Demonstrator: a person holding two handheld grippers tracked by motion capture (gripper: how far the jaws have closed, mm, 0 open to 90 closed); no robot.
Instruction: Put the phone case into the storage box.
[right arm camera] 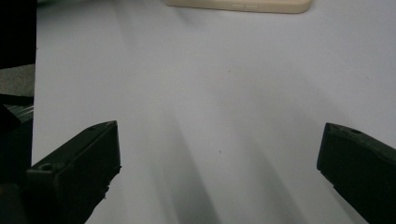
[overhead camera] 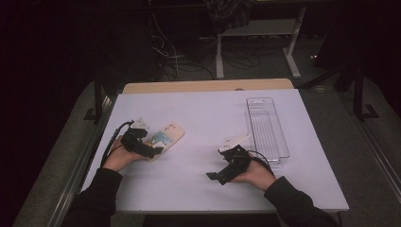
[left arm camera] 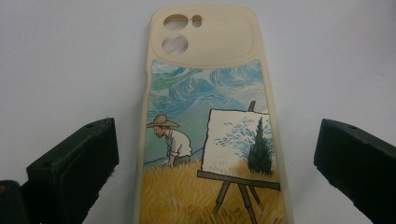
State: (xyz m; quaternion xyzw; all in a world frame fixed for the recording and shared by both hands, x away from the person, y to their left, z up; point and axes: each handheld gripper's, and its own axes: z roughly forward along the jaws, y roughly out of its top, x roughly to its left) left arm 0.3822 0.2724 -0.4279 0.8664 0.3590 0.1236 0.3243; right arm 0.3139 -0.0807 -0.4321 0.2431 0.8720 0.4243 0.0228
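A cream phone case (overhead camera: 169, 133) printed with a painter at an easel lies flat at the left of the white table (overhead camera: 208, 111). In the left gripper view the phone case (left arm camera: 210, 116) lies lengthwise between my left gripper's jaws, camera holes at the far end. My left gripper (overhead camera: 153, 145) (left arm camera: 217, 158) is open, one jaw on each side of the case's near end, apart from its edges. My right gripper (overhead camera: 218, 164) (right arm camera: 219, 163) is open over bare table at the right, aimed toward the case, whose cream edge (right arm camera: 238, 4) shows far ahead.
A long clear plastic tray (overhead camera: 267, 126) lies lengthwise at the table's right side, just beyond my right hand. A wooden board (overhead camera: 208, 86) runs along the far edge. Desk legs and cables stand on the dark floor beyond.
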